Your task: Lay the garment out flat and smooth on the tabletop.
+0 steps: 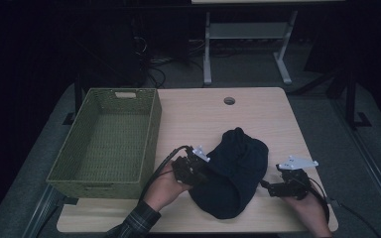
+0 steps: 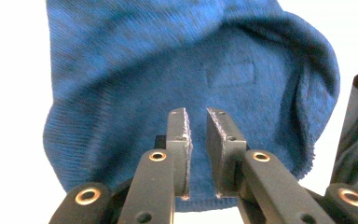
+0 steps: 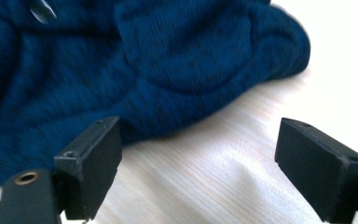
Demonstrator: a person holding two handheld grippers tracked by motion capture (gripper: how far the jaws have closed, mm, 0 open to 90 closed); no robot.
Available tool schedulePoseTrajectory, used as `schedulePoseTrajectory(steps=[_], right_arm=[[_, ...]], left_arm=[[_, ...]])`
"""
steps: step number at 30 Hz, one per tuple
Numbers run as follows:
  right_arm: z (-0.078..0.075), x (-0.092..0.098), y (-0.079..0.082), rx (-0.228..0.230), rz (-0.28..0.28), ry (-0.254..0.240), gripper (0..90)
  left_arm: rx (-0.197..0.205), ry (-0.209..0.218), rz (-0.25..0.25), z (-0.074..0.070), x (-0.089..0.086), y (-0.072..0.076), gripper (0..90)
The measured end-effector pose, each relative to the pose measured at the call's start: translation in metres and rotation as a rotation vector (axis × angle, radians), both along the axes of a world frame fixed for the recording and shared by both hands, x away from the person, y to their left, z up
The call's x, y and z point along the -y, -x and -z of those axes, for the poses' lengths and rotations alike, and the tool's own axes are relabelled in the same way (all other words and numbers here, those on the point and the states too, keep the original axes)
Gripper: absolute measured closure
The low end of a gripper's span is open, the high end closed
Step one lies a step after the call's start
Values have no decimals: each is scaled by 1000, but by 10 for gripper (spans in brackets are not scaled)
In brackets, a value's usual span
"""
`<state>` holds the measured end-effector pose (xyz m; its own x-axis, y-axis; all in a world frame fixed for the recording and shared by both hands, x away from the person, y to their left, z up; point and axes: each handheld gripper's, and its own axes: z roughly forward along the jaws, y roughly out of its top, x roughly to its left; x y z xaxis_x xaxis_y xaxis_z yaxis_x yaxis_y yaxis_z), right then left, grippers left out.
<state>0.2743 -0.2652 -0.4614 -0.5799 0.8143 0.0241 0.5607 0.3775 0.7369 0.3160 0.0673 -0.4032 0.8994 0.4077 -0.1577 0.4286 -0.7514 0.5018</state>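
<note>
Dim room, grey floor [image 1: 238, 69], white-legged desk [image 1: 248, 29] behind.

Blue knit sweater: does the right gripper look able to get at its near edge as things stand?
Probably yes. The right gripper has its jaws wide apart over bare table, with the blue knit sweater just ahead and nothing between them. The left gripper sits at the far side.

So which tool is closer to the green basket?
Left. The left tool sits between the green basket and the blue hat; the right tool is across the hat, farther away.

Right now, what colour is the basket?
Green basket, woven; clearest in the high view.
</note>
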Motion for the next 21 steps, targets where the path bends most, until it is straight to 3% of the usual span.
schedulePoseTrajectory(steps=[4, 8, 12, 17, 21], right_arm=[[-10, 1, 5, 16, -26, -56, 345], [-17, -1, 8, 13, -78, -110, 555], [-18, -8, 8, -15, -131, -135, 738], [-15, -18, 9, -51, -171, -131, 863], [-11, -26, 10, -71, -184, -115, 897]], left_arm=[[21, 28, -14, -11, 1, -8, 782], [30, 46, -7, -20, 8, -18, 852], [40, 68, 9, -28, 21, -28, 897], [69, 68, 26, -32, 42, -41, 898], [92, 46, 27, -31, 54, -54, 898]])
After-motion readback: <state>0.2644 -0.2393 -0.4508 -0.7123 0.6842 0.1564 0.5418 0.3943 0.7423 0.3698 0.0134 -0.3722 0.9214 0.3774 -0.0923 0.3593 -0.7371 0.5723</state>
